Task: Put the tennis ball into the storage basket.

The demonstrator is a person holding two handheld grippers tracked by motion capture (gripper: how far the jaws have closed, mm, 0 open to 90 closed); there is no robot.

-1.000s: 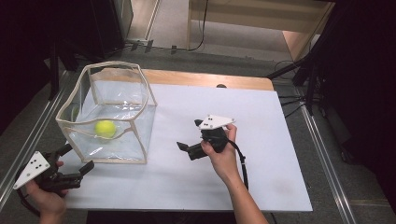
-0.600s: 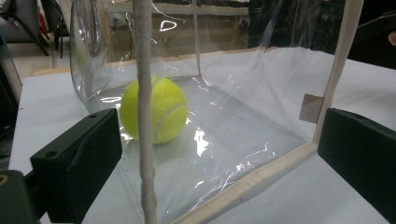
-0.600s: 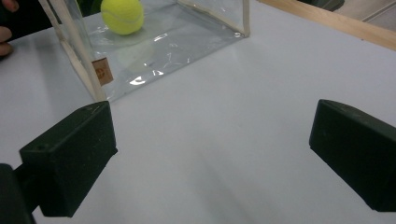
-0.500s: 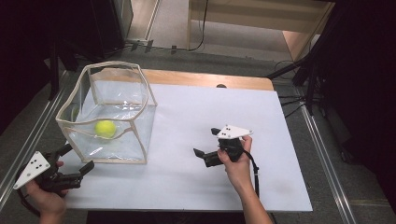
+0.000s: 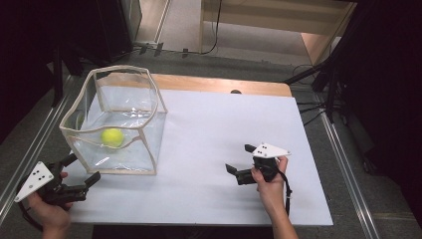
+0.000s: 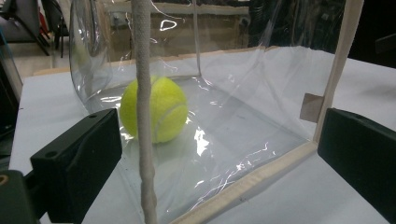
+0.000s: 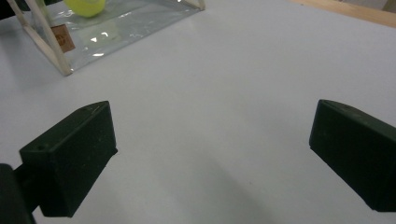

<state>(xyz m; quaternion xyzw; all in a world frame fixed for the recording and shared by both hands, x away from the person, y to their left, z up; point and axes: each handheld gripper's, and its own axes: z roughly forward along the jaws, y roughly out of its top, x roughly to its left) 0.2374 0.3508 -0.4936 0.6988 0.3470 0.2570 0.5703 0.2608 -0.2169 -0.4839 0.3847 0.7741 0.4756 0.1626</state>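
Tennis ball (image 5: 112, 137) sits on the floor of the clear plastic bag (image 5: 149, 99), toward its left half, bag standing open-topped on the left side of the white table (image 5: 219, 129). In the left gripper view the ball (image 6: 154, 109) is just behind the bag's pale corner seam (image 6: 142, 116). Left gripper (image 5: 83, 172) hovers low at the bag's near left corner, jaws spread wide, nothing between them, not touching the bag as far as I can tell; looks parked close, maybe to steady the bag. Right gripper (image 5: 238, 160) is well apart from the bag, over bare table right of centre, jaws released and wide, empty, pointing back toward the bag. Ball looks already delivered, so my read is the right hand is clear of the work. Bag walls are floppy, could sag if bumped
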